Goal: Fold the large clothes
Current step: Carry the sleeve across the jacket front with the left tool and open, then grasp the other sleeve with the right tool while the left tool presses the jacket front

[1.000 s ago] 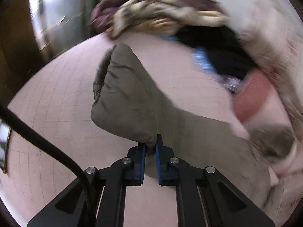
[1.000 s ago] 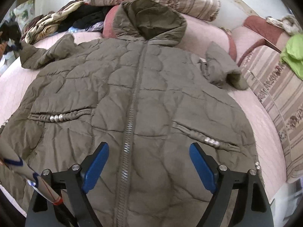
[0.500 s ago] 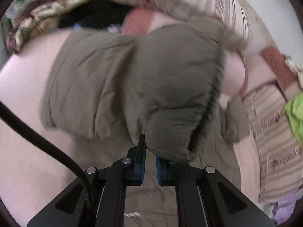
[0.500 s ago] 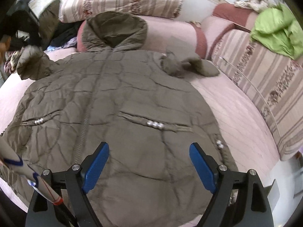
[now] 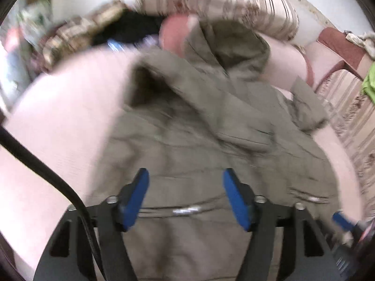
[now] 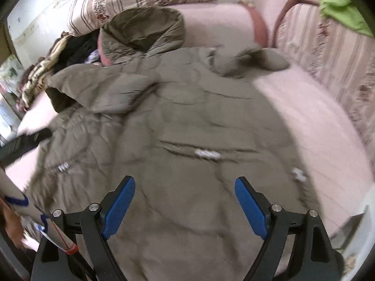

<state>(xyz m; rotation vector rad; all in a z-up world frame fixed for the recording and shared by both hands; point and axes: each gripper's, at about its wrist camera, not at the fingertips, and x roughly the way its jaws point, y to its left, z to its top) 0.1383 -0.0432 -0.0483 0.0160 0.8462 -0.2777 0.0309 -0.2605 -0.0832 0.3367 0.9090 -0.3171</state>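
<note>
Now that your left hand-held gripper (image 5: 185, 196) has just been opening, nothing sits between its blue pads; the sleeve (image 6: 100, 89) it pinched a second ago lies dropped across the coat's chest, centre-left of the right wrist frame, cuff toward the left; first fold looks done; the olive coat (image 6: 199, 140) fills mid-frame on the pink bed (image 6: 311, 117), hood (image 6: 145, 30) at the top; the other sleeve (image 6: 253, 61) is bunched upper right, unfolded, likely next; your right hand-held gripper (image 6: 185, 206) hangs spread wide, empty, over the hem.
</note>
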